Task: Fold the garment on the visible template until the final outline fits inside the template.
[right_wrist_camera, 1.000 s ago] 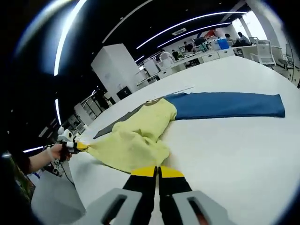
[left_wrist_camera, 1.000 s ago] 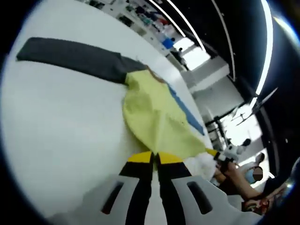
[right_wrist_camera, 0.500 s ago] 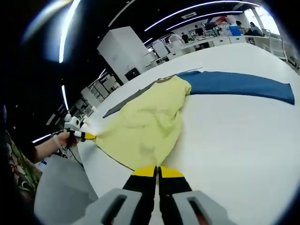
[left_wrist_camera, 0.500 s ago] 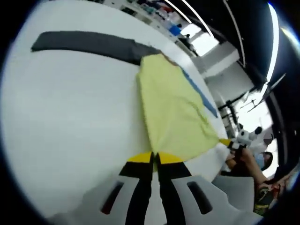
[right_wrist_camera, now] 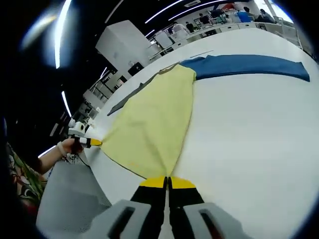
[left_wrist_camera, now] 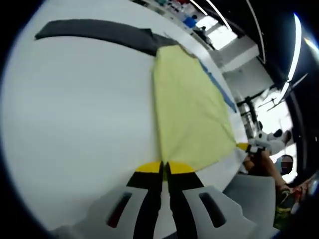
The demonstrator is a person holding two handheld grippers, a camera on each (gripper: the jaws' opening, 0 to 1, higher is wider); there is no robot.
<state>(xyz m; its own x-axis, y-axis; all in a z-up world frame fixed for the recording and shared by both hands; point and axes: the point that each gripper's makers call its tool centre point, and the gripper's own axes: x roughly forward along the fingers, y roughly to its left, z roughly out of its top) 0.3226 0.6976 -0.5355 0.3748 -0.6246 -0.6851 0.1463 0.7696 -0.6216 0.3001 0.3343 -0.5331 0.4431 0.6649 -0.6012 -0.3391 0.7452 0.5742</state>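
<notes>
A garment with a yellow body (left_wrist_camera: 192, 109), a grey sleeve (left_wrist_camera: 94, 31) and a blue sleeve (left_wrist_camera: 217, 87) lies stretched flat on the white table (left_wrist_camera: 75, 124). My left gripper (left_wrist_camera: 164, 167) is shut on one corner of the yellow hem. The right gripper (left_wrist_camera: 242, 147) holds the other hem corner at the table edge. In the right gripper view, my right gripper (right_wrist_camera: 167, 182) is shut on the hem of the yellow body (right_wrist_camera: 149, 124). The blue sleeve (right_wrist_camera: 249, 64) reaches away to the right and the grey sleeve (right_wrist_camera: 127, 99) to the left. The left gripper (right_wrist_camera: 94, 143) pinches the far corner.
The table's near edge runs just behind the hem, with a grey surface (right_wrist_camera: 65, 199) below it. A hand (right_wrist_camera: 65, 147) holds the left gripper. Desks with people (right_wrist_camera: 209, 25) and a white pillar (right_wrist_camera: 124, 45) stand far behind. Bare table (right_wrist_camera: 249, 149) lies right of the garment.
The yellow body was bunched and wrinkled a second ago. It is now pulled taut and flat between the two grippers, and the hem corners have moved apart and toward the table edge.
</notes>
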